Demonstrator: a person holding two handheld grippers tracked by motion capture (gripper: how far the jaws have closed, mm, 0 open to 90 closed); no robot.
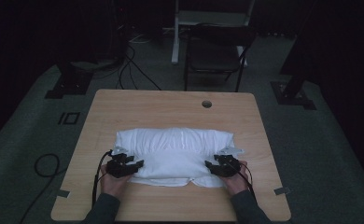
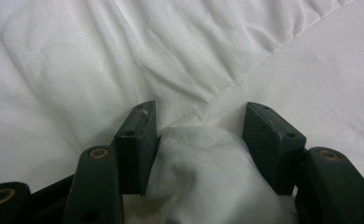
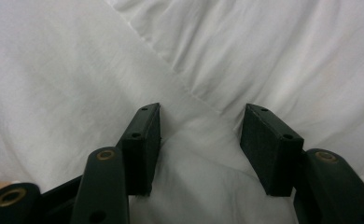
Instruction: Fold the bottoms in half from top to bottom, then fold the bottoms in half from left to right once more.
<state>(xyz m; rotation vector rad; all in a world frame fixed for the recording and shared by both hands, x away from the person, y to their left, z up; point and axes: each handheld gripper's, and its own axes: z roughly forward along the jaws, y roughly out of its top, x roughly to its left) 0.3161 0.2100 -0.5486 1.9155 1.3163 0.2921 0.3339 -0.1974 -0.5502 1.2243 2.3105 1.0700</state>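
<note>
If the left tongs [image 1: 132, 163] and right tongs [image 1: 212, 166] catch only the loose cover, it may bunch or slip off the filling. Both sets stand apart, a fold between them, not clamped. The pillow [image 1: 173, 149] is white, plump and creased, lying across the near middle of the surface [image 1: 171, 102].

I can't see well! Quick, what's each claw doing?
Left gripper: jaws apart, a bunch of the white pillow between them.
Right gripper: open over the pillow.
</note>
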